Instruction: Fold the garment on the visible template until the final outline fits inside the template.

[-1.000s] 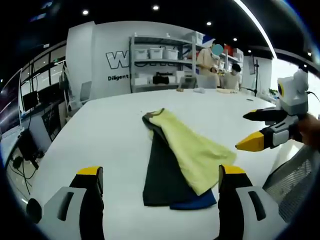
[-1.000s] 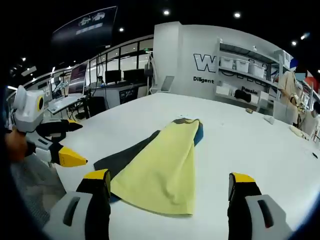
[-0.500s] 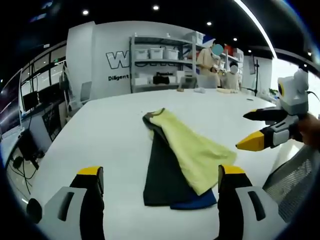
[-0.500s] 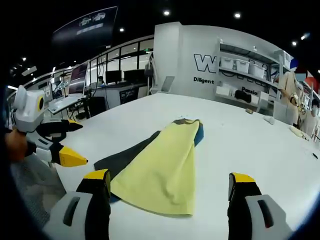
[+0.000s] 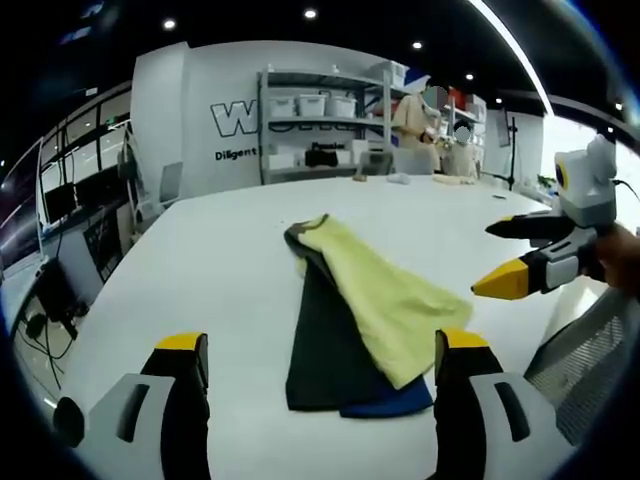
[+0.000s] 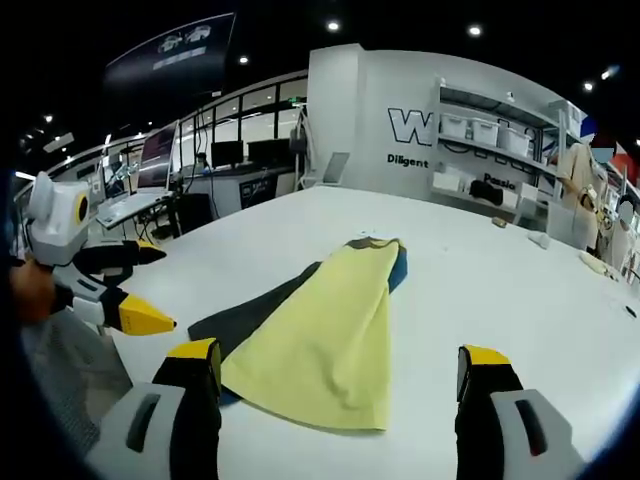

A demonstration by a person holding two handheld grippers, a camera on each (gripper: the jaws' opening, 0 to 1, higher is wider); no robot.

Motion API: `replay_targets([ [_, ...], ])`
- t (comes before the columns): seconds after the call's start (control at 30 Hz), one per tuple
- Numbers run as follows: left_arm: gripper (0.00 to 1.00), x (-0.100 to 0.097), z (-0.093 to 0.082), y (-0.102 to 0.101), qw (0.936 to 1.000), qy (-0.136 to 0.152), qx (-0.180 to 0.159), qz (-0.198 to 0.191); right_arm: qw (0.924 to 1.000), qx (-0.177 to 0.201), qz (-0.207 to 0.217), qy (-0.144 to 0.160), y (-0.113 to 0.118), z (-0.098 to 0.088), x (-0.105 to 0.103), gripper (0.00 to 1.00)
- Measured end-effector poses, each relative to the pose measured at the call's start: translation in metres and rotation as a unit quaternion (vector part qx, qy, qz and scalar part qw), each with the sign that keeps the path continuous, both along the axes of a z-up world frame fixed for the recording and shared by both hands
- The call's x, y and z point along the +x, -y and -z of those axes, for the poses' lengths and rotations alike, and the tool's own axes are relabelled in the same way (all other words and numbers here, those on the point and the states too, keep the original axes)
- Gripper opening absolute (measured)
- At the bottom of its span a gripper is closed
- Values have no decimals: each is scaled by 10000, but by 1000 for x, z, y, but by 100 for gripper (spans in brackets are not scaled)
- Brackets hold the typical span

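A folded garment (image 5: 360, 320) lies on the white table (image 5: 200, 270), with a yellow layer on top, a dark grey layer under it and a blue edge at the near end. In the right gripper view the same garment (image 6: 320, 335) stretches away from me, yellow side up. My left gripper (image 5: 318, 375) is open and held above the table just short of the garment's near end; it also shows at the left as the left gripper (image 6: 135, 285). My right gripper (image 6: 335, 385) is open with nothing between its jaws, and appears from the right as the right gripper (image 5: 520, 255).
A mesh chair back (image 5: 585, 360) stands at the table's near right edge. Shelves with white bins (image 5: 320, 130) line the far wall, where two people (image 5: 420, 120) work. Small items (image 6: 540, 238) lie far across the table. Desks with monitors (image 6: 220, 160) are at the left.
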State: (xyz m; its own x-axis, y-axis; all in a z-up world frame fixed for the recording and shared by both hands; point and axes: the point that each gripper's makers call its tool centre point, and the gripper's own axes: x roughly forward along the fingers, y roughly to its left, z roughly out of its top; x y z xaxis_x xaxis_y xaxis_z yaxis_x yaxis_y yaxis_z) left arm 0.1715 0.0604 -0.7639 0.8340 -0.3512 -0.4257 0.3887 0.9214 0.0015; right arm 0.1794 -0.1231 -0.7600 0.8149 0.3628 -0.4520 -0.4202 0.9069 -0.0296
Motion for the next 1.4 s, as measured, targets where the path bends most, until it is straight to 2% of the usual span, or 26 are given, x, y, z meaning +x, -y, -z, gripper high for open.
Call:
replay_targets([
  [0.57,87,-2,2,1,10000,-48,26,43,10000,26,3,3,0,-1,-1,99],
  [0.73,86,-3,4,4,9999,-84,57,111,9998,136,31,137,1,-10,1,93],
  [1.1,82,-4,4,15,9994,-110,151,294,9995,223,38,211,2,-15,2,88],
  [1.33,77,20,-8,22,9990,27,219,376,9995,264,46,195,3,-15,2,88],
  [1.4,73,34,-11,27,9987,82,239,447,9994,277,61,180,4,-15,2,88],
])
